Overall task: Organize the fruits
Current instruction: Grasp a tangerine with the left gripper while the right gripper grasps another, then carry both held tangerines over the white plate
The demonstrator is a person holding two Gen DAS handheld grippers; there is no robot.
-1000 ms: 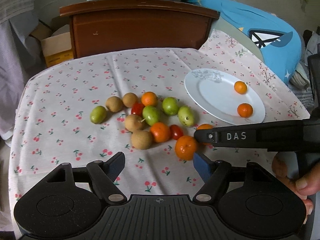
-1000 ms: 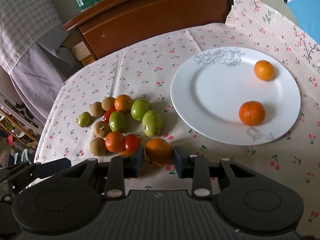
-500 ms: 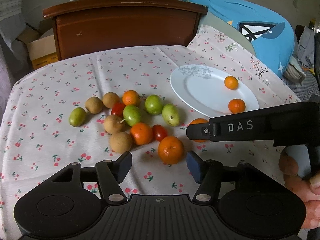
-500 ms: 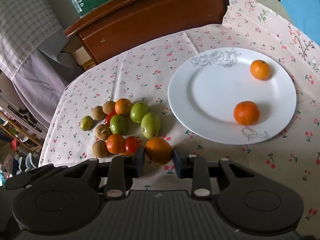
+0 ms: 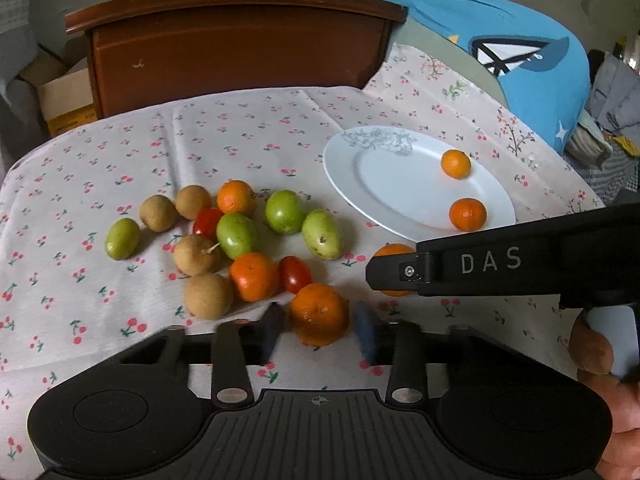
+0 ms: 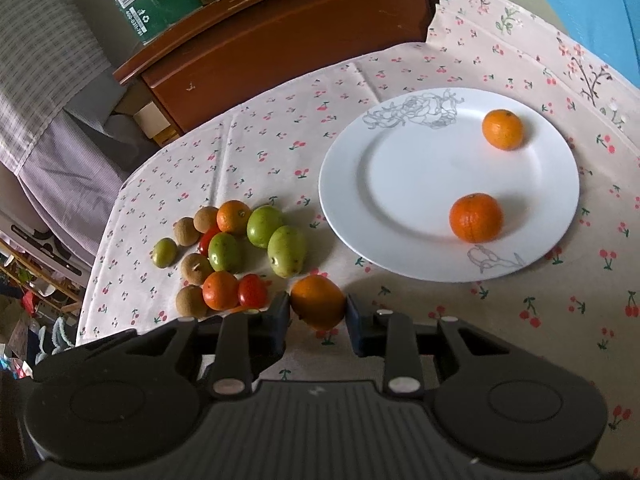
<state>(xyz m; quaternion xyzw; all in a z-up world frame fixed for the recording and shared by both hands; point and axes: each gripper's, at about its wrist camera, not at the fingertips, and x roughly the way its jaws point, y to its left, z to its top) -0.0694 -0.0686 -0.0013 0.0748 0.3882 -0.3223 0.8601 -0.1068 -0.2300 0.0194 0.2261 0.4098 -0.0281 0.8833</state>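
Observation:
My left gripper [image 5: 319, 322] has a mandarin [image 5: 319, 312] between its blue pads. Its jaws are closing, and the blurred pads meet the fruit's sides at the near edge of the fruit pile [image 5: 240, 240]. My right gripper [image 6: 317, 312] is shut on another mandarin [image 6: 318, 300], low over the cloth just short of the white plate [image 6: 332, 184]. Two mandarins [image 6: 502, 129] [image 6: 475, 217] lie on that plate. In the left wrist view a black finger [image 5: 460, 268] of the right gripper reaches in from the right and half hides its mandarin [image 5: 390, 250].
Green, brown, red and orange fruits [image 6: 236, 248] lie bunched left of the plate on the cherry-print cloth [image 5: 120, 160]. A wooden headboard [image 5: 240, 40] stands behind, a blue cushion [image 5: 520, 60] at the right. A hand [image 5: 592, 344] holds the right gripper.
My left gripper has moved forward and down to the nearest mandarin, and its jaws went from wide apart to close around it. The right gripper stayed shut on its mandarin.

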